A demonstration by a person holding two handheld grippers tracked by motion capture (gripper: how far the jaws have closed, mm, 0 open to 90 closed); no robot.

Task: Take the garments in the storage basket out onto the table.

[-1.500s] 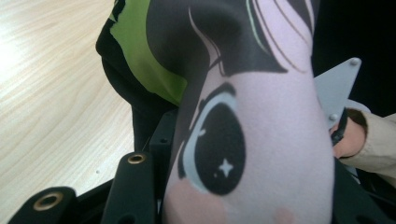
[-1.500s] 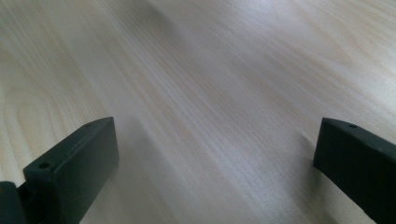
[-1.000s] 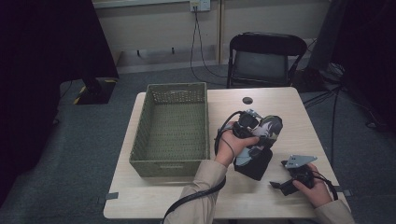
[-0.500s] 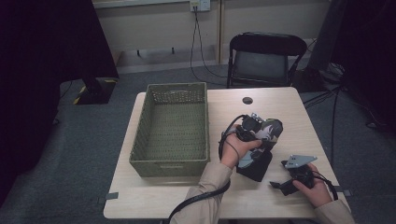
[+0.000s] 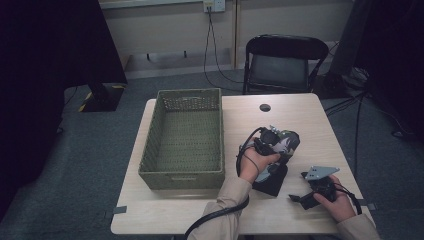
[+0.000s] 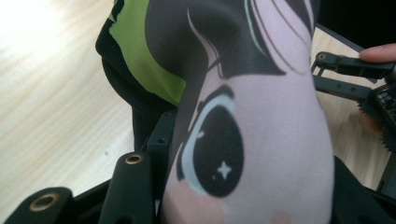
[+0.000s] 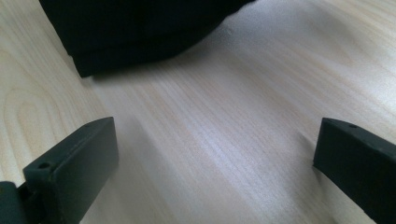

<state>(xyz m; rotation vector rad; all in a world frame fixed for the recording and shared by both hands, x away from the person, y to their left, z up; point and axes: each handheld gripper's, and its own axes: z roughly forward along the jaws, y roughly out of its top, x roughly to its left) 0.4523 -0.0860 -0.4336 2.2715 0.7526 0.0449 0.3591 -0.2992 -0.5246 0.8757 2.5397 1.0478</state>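
Observation:
A soft printed cushion [image 5: 286, 141] with a cartoon eye, pale pink, black and green, stands to the right of the basket. Its black lower part [image 5: 270, 183] rests on the table. My left gripper [image 5: 278, 150] is shut on it. In the left gripper view the cushion [image 6: 252, 116] bulges between the two black jaws of that gripper [image 6: 243, 198]. My right gripper [image 5: 298, 198] lies low on the table near the front right, jaws open with nothing between them. In the right gripper view, that gripper [image 7: 215, 163] spans bare wood, and the cushion's black edge [image 7: 135, 32] lies just ahead.
A green woven basket [image 5: 181, 176] stands on the left half of the wooden table [image 5: 300, 112]. A small black round hole [image 5: 265, 107] marks the table's far side. A black folding chair [image 5: 282, 62] stands behind it. The other gripper [image 6: 359, 74] shows at the right of the left gripper view.
My left hand has sunk and shifted slightly right with the cushion, whose black end now rests on the table. The right hand has stayed put.

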